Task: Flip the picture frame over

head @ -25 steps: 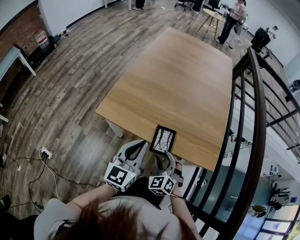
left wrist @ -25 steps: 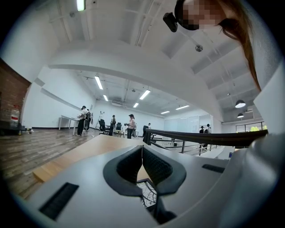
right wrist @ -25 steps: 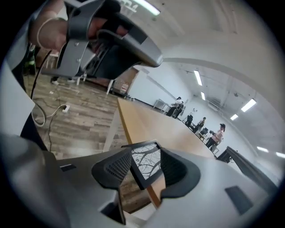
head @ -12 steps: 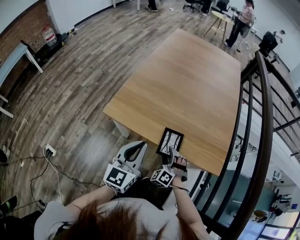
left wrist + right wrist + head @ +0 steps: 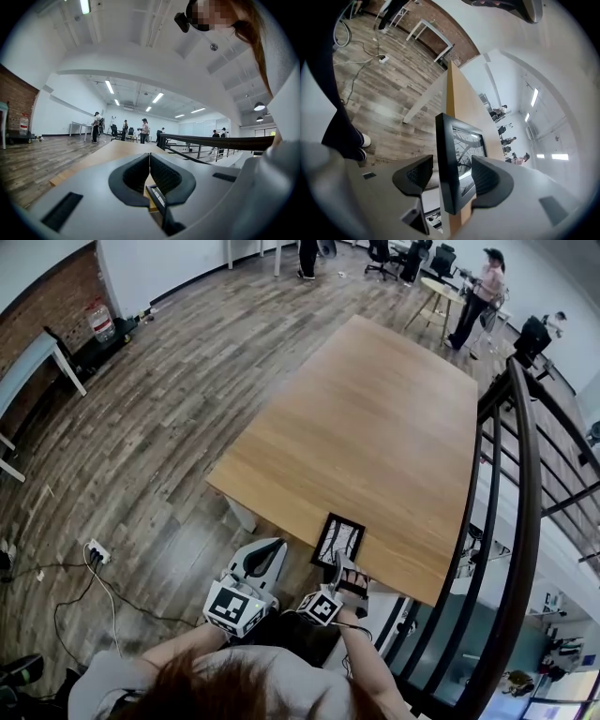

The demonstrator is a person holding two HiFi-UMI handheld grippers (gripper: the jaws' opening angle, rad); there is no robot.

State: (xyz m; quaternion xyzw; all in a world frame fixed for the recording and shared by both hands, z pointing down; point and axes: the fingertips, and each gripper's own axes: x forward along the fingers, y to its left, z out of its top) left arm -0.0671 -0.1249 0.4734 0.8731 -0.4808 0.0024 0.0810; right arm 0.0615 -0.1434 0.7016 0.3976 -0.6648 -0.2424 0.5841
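The black picture frame (image 5: 338, 540) lies picture side up at the near edge of the wooden table (image 5: 375, 418). My right gripper (image 5: 336, 564) is at the frame's near edge, turned on its side. In the right gripper view its jaws (image 5: 452, 171) stand wide apart with the frame (image 5: 449, 154) between them, one pad under it and one over the picture, and a gap shows on each side. To the left, my left gripper (image 5: 278, 546) hangs off the table's edge. Its jaws (image 5: 149, 157) are shut with nothing held.
A dark metal railing (image 5: 520, 484) runs close along the table's right side. The table's white leg (image 5: 239, 514) stands below its near left corner. A power strip with cables (image 5: 94, 551) lies on the wood floor at the left. People stand far behind the table.
My right gripper has sunk and rolled onto its side, and its jaws now straddle the frame's near edge. The frame still lies flat. The left gripper has drifted slightly.
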